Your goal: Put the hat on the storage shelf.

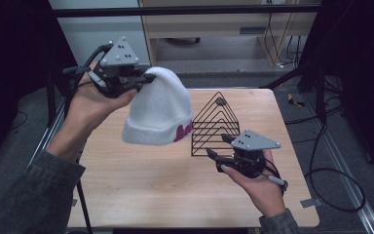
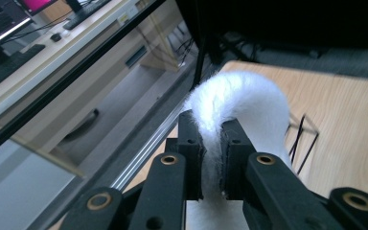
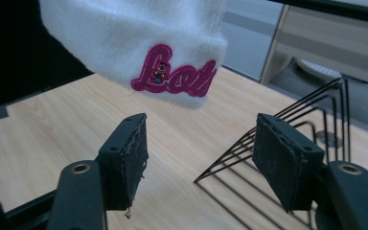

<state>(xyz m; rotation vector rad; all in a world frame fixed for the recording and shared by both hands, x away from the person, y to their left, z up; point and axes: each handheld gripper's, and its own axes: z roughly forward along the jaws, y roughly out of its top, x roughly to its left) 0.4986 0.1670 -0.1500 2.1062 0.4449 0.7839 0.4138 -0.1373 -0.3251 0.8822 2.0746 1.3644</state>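
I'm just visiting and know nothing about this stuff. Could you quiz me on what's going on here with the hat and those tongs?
1. True or false: the left tongs are pinching the top of the white hat.
2. What stands on the table beside the hat: A) a black wire rack, B) a glass bowl, C) a red box?
3. Fill in: the right tongs are ____ and hold nothing.

Key: 1 true; 2 A; 3 open.

beanie (image 3: 134,43) top cropped, pink lettering (image 3: 172,74) partly unreadable
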